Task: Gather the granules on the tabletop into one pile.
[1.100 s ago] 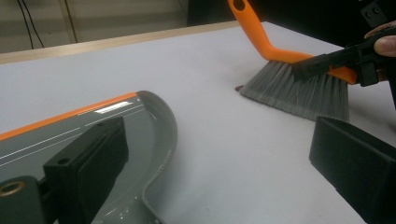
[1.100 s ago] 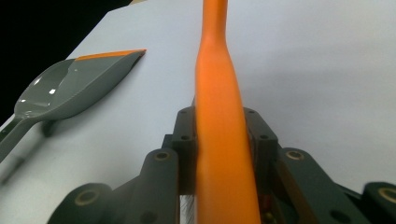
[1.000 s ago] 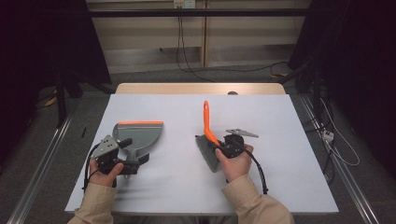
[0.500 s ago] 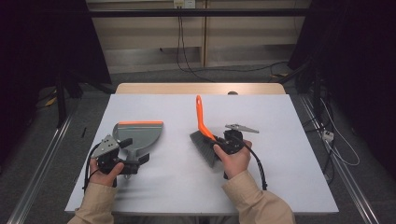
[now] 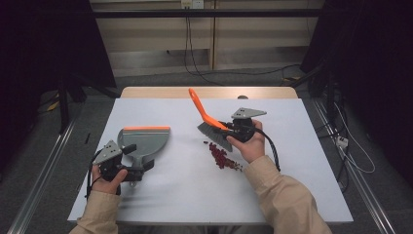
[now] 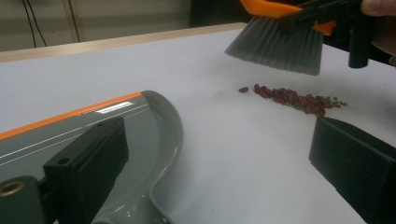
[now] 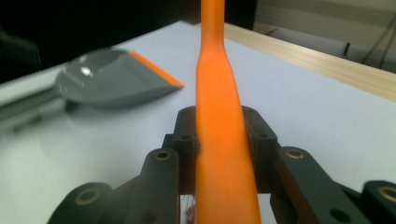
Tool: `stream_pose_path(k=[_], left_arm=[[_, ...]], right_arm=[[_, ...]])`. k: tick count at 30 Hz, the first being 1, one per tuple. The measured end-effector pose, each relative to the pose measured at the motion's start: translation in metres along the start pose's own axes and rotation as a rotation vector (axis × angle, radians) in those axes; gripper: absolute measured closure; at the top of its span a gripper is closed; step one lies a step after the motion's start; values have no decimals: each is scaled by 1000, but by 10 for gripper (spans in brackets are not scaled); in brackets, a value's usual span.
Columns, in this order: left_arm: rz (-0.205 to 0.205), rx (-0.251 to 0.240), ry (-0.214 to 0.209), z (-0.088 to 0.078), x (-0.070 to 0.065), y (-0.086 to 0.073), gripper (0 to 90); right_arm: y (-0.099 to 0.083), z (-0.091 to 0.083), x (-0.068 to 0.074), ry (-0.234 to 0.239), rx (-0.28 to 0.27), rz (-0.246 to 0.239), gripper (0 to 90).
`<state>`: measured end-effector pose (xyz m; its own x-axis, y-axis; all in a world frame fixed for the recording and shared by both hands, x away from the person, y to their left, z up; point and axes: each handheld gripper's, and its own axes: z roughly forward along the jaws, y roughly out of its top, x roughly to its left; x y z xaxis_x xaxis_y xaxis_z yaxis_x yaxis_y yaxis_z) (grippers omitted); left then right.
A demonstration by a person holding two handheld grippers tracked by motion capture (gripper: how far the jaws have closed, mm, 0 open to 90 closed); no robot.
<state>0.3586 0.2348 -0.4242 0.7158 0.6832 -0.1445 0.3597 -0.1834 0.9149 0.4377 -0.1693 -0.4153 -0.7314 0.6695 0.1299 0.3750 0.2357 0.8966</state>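
Note:
A grey dustpan [image 5: 146, 141] with an orange lip lies on the white table [image 5: 185, 195] at the left. My left gripper [image 5: 139, 160] sits at its handle end. In the left gripper view the jaws stand wide apart, one over the dustpan [image 6: 140, 121], the other off to its side. My right gripper [image 5: 225, 127] is shut on the orange handle of a hand brush [image 5: 214, 135], whose grey bristles hang just above the table. A small pile of red beans [image 5: 221, 157] lies under and in front of the brush [image 6: 280, 44]. The handle [image 7: 219, 93] runs up between the right gripper's [image 7: 223, 135] pads.
The table's far wooden edge [image 5: 209, 91] borders a dark floor with cables. A cable trails from the right gripper over the person's sleeve [image 5: 282, 195]. Metal rails run along both sides of the table.
My right gripper has lifted the brush and moved right, with the handle now leaning left; the red beans under it have come into view. The left hand and dustpan have stayed put.

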Motion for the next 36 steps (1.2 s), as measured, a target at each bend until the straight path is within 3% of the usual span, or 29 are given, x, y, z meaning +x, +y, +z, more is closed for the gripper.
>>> stream_pose_path(k=[6,11,16,18,20,25,36], left_arm=[[-3,3,5,0,1,0,44],[-11,-1,11,-1,3,-1,44],[-14,1,18,-2,4,-1,44],[-14,4,20,-2,3,-2,44],[-11,7,17,-2,3,-2,44],[-11,5,14,-2,2,-2,44],[-7,7,8,0,0,-2,44]], right_arm=[[-3,18,-17,73,-12,-185,711],[-1,33,-26,109,14,-306,711],[-7,46,-25,189,65,-390,711],[-10,46,-22,235,73,-403,712],[-11,41,-18,249,94,-434,712],[-16,24,-14,286,119,-443,712],[-32,-12,-2,239,129,-383,712]])
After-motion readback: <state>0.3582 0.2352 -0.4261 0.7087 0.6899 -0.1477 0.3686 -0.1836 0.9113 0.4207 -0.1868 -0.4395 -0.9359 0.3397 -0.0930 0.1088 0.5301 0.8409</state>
